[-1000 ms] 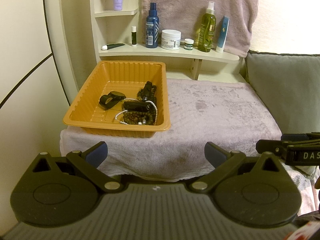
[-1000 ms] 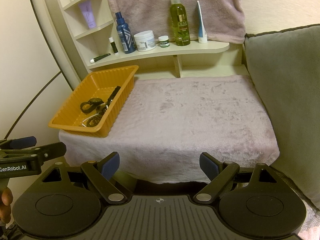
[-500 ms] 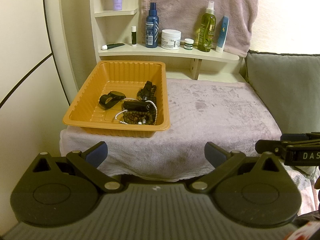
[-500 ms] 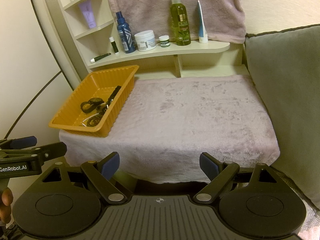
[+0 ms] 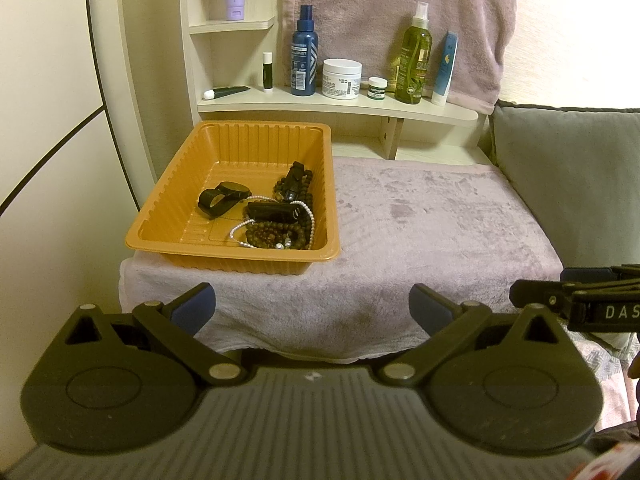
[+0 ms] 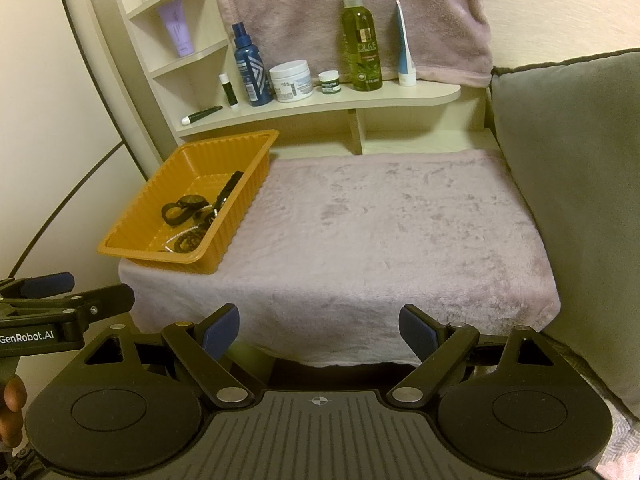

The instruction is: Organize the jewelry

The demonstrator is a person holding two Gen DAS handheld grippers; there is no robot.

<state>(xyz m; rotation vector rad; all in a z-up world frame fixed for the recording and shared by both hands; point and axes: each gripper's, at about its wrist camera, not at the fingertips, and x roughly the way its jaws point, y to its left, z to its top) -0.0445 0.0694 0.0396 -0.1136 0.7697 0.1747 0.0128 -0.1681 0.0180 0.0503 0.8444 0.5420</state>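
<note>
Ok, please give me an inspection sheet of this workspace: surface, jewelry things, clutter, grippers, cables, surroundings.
Surface: pinkish plush cloth over a low table, its front edge hanging down.
Job's things: orange tray on the cloth's left side, holding a black strap, a white pearl strand, dark bead strings and a black clip-like piece, partly tangled.
Clutter: nothing seen on the cloth outside the tray.
Grippers: left gripper open, holding nothing, short of the table; right gripper likewise.
Cables: nothing seen.
Surroundings: shelf with blue bottle, white jar, green spray bottle; grey cushion to the right.
</note>
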